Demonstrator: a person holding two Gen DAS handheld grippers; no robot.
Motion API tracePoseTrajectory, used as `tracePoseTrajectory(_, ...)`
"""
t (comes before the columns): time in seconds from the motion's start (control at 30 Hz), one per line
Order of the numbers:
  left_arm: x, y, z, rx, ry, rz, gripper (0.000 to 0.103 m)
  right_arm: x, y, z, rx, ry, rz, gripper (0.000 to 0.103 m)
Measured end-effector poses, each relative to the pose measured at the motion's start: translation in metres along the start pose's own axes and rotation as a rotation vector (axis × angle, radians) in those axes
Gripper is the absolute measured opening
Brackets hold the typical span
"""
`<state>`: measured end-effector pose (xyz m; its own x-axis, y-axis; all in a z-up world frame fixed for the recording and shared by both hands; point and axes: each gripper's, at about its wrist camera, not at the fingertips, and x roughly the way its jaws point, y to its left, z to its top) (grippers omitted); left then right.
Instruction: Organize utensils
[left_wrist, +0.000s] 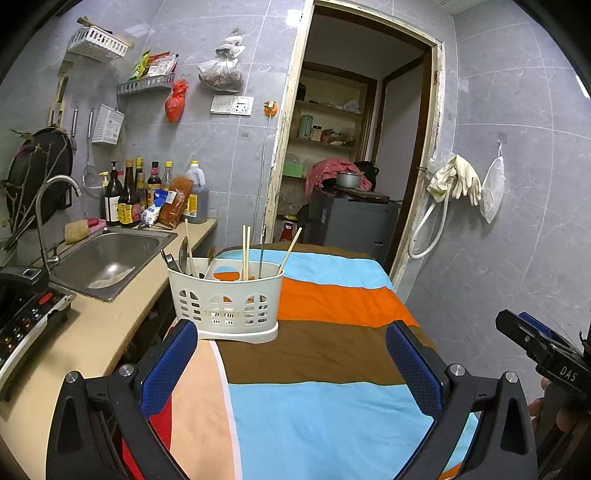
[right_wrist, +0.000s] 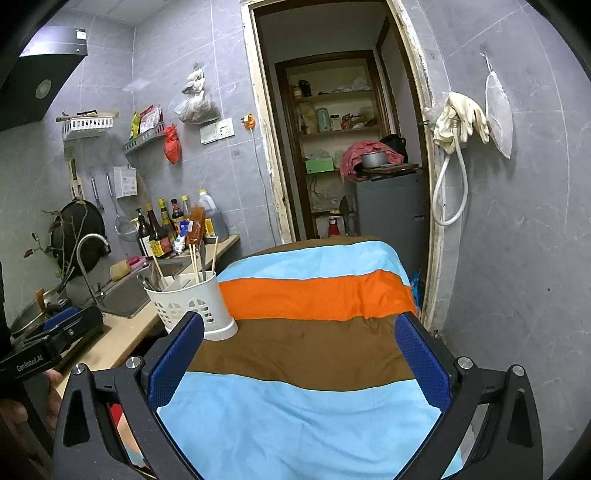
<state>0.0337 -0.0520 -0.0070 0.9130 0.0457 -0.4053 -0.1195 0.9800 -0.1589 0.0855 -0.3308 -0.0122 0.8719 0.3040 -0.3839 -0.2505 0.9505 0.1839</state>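
Observation:
A white slotted utensil holder (left_wrist: 225, 299) stands on the striped cloth (left_wrist: 332, 354) at the table's left edge. Wooden chopsticks (left_wrist: 245, 253) stick up from it, and spoons (left_wrist: 183, 254) lean in its left compartment. My left gripper (left_wrist: 291, 354) is open just in front of the holder, nothing between its blue pads. In the right wrist view the holder (right_wrist: 192, 302) stands ahead and to the left, past the left finger. My right gripper (right_wrist: 299, 350) is open and empty above the brown stripe of the cloth (right_wrist: 314, 424). No loose utensils show on the cloth.
A sink (left_wrist: 107, 258) with a tap is set in the beige counter (left_wrist: 92, 339) on the left, with sauce bottles (left_wrist: 129, 195) behind it. An induction cooker (left_wrist: 22, 314) sits at the near left. An open doorway (left_wrist: 343, 155) and a tiled wall lie beyond the table.

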Motion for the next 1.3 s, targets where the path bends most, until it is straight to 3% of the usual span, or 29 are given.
tracePoseTrajectory(1.3,0.000,-0.001,0.005,-0.010,-0.006,0.019,0.102,0.009,0.005,0.001,-0.001,0.017,0.011,0.101)
